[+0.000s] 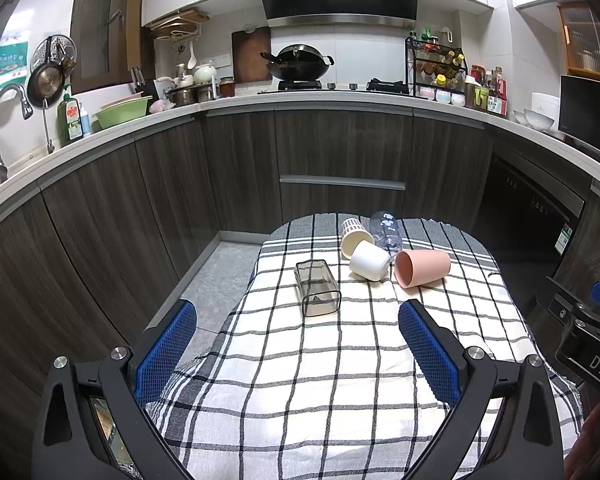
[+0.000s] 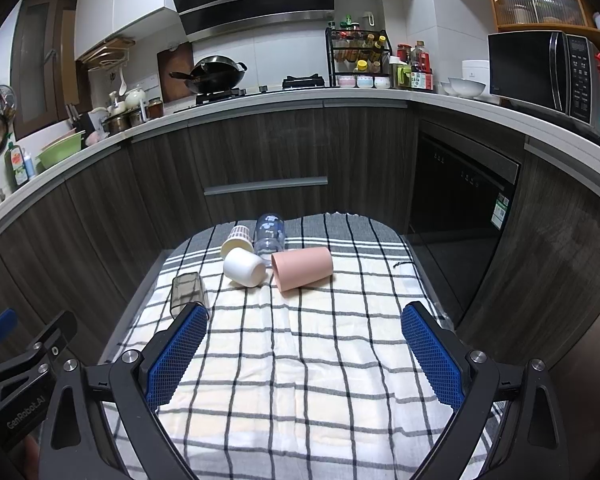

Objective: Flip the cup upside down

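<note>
My left gripper (image 1: 298,320) is spread wide over the near part of the checked cloth (image 1: 340,380), holding and touching nothing. My right gripper (image 2: 304,322) gapes just as wide, empty too. Beyond them a smoky square cup (image 1: 317,288) lies on its side. Farther on, a white cup (image 1: 370,261) and a pink cup (image 1: 422,268) lie tipped side by side, with a ribbed cream cup (image 1: 355,233) and a clear cup (image 1: 386,229) behind them.
</note>
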Available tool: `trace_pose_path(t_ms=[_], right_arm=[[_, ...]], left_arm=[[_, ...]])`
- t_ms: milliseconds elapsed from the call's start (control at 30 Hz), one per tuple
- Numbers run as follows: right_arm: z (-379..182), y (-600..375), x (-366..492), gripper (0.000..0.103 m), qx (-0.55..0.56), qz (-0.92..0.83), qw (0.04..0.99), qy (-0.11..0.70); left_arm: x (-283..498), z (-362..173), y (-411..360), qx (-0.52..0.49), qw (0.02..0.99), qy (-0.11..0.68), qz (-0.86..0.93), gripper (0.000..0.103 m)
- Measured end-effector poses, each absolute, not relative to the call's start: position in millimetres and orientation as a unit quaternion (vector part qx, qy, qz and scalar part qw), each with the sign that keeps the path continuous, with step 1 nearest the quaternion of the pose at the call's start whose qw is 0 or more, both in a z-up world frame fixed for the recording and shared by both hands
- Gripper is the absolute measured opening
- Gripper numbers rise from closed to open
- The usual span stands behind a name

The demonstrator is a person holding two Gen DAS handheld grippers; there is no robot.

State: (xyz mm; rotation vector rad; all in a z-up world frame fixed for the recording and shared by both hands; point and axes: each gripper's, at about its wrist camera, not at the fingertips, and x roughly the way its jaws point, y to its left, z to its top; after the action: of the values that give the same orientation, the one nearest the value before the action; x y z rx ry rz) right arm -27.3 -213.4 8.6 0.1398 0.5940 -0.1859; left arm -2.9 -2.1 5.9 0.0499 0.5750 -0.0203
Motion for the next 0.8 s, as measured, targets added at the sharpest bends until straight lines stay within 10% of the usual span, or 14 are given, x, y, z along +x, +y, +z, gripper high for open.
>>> trace_pose_path(t_ms=[800], right_arm=[[9.7, -212.6, -29.1, 0.098, 0.07, -0.091, 0.95, 0.29]], left_arm=[[-8.9, 10.3, 2.7, 0.021, 0.959, 0.282, -0.013, 0.103]])
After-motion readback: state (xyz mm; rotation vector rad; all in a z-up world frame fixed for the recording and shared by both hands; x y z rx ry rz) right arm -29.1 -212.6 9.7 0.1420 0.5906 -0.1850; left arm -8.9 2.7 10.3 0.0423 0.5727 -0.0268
